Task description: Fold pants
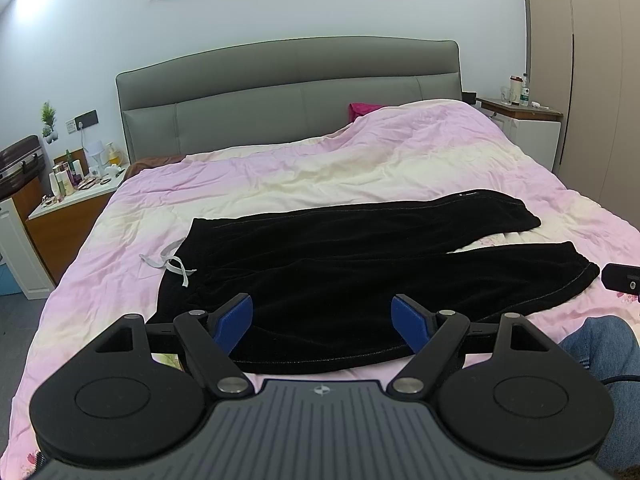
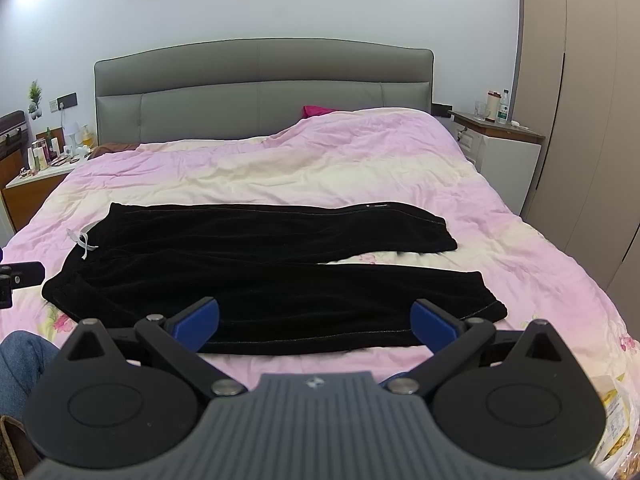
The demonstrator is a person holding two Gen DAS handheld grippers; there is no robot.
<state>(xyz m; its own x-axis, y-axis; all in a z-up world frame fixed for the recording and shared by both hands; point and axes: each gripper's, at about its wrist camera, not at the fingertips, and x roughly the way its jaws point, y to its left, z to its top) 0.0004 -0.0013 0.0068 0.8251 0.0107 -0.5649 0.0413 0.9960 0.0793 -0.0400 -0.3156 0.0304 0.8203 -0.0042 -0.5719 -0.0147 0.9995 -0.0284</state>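
Note:
Black pants (image 1: 320, 264) lie flat across the pink and cream duvet, waistband to the left, both legs stretched to the right with a gap between the hems. A pale drawstring (image 1: 176, 266) trails off the waistband. My left gripper (image 1: 322, 322) is open, its blue pads hovering over the near edge of the pants by the waist. In the right wrist view the same pants (image 2: 260, 264) fill the middle, drawstring (image 2: 82, 245) at left. My right gripper (image 2: 316, 322) is open above the near leg's lower edge, holding nothing.
A grey headboard (image 1: 288, 92) backs the bed (image 1: 360, 168). Cluttered nightstand (image 1: 76, 196) at left, another with bottles (image 1: 520, 114) at right, wardrobe (image 2: 592, 100) beyond. A person's jeans-clad leg (image 1: 604, 348) is at the bed's near edge. The right gripper's tip (image 1: 622, 278) shows at the right edge.

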